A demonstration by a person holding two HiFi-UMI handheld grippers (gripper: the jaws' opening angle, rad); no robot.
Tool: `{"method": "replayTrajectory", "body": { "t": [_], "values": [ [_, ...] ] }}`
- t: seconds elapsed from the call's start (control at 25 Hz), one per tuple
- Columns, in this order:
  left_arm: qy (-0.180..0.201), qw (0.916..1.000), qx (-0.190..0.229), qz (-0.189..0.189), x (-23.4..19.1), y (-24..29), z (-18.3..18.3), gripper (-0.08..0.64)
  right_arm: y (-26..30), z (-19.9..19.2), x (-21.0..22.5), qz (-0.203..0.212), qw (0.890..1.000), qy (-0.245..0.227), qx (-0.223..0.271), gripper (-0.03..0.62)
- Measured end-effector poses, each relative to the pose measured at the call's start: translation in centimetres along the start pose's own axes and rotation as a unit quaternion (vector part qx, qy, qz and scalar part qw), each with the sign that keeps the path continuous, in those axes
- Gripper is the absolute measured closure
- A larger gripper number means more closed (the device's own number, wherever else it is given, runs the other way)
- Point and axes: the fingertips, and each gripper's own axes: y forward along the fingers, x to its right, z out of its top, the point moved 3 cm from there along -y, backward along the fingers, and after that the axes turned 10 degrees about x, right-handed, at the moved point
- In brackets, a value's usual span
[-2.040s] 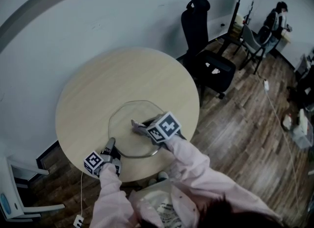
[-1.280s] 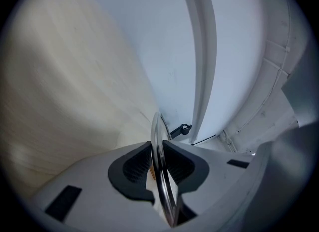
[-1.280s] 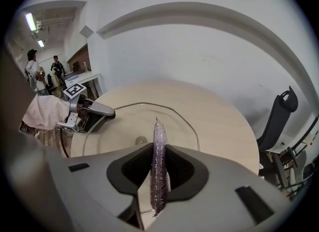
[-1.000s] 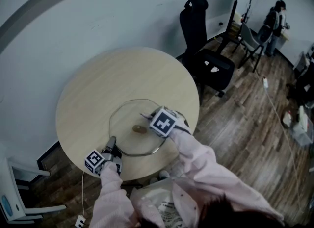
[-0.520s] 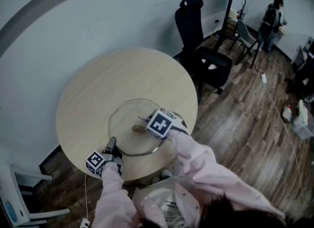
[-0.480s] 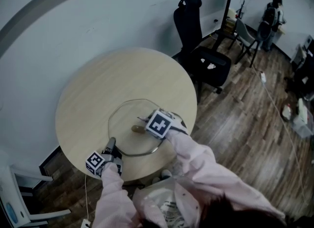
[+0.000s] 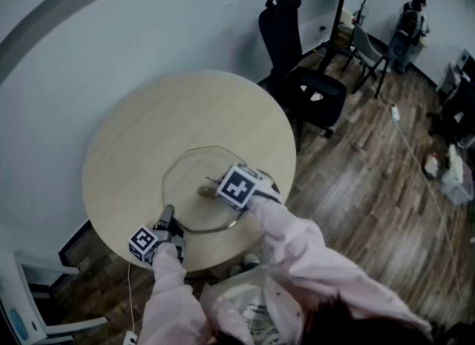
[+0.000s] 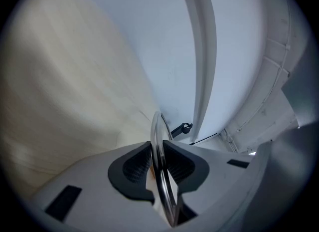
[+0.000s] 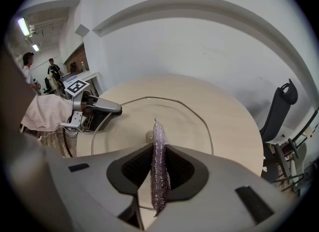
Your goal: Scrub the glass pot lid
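The left gripper (image 8: pixel 160 165) is clamped on the metal rim of the glass pot lid (image 7: pixel 185 176), which lies on the round table (image 7: pixel 141 132) just ahead of the right gripper (image 9: pixel 158 170). That gripper's jaws pinch a thin glittery purple scrubber (image 9: pixel 157 143) edge-on. The step probably goes best with the rim held firm and the scrubber's tip pressed on the glass beside the knob (image 9: pixel 148 136). I cannot tell whether the tip touches the glass, because the marker cube (image 7: pixel 237 188) hides it from above.
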Motion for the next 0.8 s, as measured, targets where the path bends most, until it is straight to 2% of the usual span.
{"method": "replayTrajectory", "body": {
  "t": [0.6, 0.8],
  "values": [
    [0.012, 0.9999, -0.009, 0.001, 0.0, 0.1, 0.2, 0.488, -0.3, -0.1, -1.8, -0.006, 1.000, 0.015, 0.002, 0.505],
    [0.013, 0.9998, -0.013, 0.001, 0.0, 0.1, 0.3, 0.486, -0.4, -0.1, -2.8, 0.004, 1.000, 0.023, 0.002, 0.505]
  ]
}}
